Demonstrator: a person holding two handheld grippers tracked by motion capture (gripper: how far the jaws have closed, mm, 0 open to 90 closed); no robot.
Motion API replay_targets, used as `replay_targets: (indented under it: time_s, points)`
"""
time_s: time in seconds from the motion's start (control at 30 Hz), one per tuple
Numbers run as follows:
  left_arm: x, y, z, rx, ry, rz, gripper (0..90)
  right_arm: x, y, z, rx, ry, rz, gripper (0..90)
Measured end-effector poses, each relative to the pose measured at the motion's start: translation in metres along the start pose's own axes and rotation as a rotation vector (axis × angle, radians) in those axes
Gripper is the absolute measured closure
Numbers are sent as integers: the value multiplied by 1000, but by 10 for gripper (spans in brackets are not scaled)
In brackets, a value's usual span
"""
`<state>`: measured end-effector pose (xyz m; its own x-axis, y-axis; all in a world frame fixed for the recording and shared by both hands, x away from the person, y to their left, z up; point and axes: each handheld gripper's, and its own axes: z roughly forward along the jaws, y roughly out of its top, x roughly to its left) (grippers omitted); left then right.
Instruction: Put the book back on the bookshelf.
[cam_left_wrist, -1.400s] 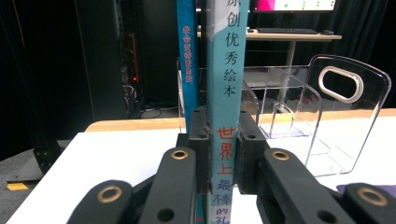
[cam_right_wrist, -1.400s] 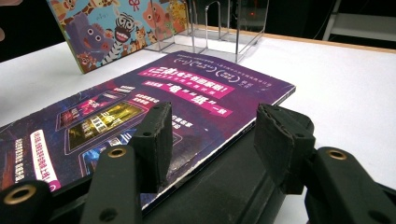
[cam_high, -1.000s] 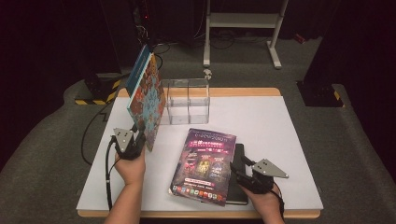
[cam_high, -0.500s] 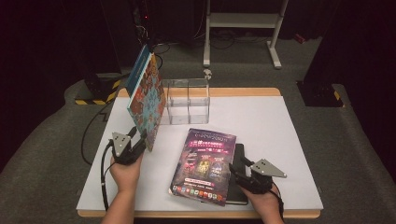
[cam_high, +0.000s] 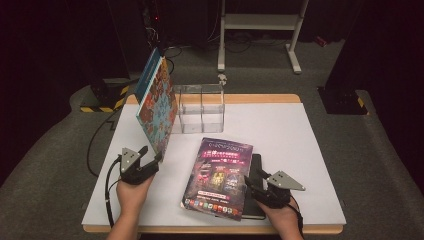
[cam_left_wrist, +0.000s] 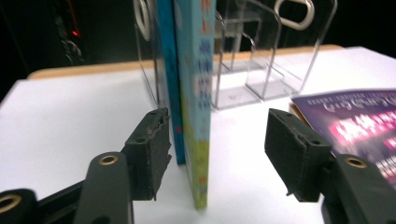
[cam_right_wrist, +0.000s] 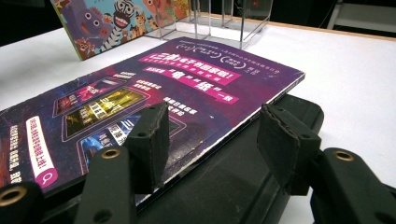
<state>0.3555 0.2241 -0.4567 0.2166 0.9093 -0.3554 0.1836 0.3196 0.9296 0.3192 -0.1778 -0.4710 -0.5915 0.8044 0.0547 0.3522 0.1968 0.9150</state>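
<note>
Picture book (cam_high: 156, 107) stands upright on its bottom edge at the left of the white table (cam_high: 310, 150), leaning against the left side of the clear acrylic file holder (cam_high: 201, 107). Thin hardcover by the look: teal spine edge, cover crowded with cartoon animals (zebra, purple creature in the right gripper view). Probably stiff and light, glossy so likely slippery; best pinched low on the near corner, across both covers. Left gripper (cam_left_wrist: 212, 154) has just been opening, jaws now apart with the book's edge (cam_left_wrist: 194, 116) between them, left pad close to or maybe brushing the cover, right pad clear, so no grip. Could tip if nudged. Right gripper (cam_right_wrist: 210, 144) sits half open over the near right edge of the purple magazine (cam_high: 220, 172) lying flat on a black folder (cam_high: 254, 200), pads not pressing. Magazine looks floppy, thin; take it at the overhanging edge
</note>
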Motion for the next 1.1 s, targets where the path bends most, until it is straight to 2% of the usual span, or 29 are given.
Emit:
replay_targets:
  time_s: [0.03,0.07,0.1,0.27,0.37,0.4,0.57,0.6,0.7,0.77,0.83,0.97,1.03,1.07,1.1]
  points:
    - [0,0,0,0,0,0,390,0,0,0,0,0,-1,438]
    - [1,-3,-3,34,-22,-4,399,0,0,0,1,-1,2,438]
    - [1,-5,-4,43,-26,-5,397,0,0,1,0,-1,4,438]
    - [5,-11,-10,82,-53,-37,351,0,0,1,3,-1,1,437]
    - [5,-14,-13,101,-63,-42,326,0,-1,1,6,-3,2,437]
    - [7,-16,-14,127,-70,-68,317,-1,-1,1,8,-3,2,437]
    - [6,-21,-19,157,-93,-61,299,-2,-2,2,11,-3,6,435]
    - [5,-25,-20,184,-104,-44,283,-2,-2,2,12,-2,7,435]
    - [3,-30,-24,201,-137,-38,267,-2,-2,2,17,-1,3,434]
    - [-1,-33,-25,218,-162,-61,231,-2,-3,3,19,0,5,433]
    - [-2,-34,-26,227,-172,-55,226,-2,-3,3,19,-1,6,431]
    - [-15,-37,-28,244,-206,-65,203,-2,-3,3,22,-4,7,419]
    - [-22,-40,-27,253,-217,-39,181,-3,-3,3,25,-3,10,420]
    - [-22,-40,-27,253,-217,-39,173,-3,-3,3,25,-3,10,420]
    - [-28,-42,-25,259,-228,-32,173,-3,-3,3,27,-2,9,422]
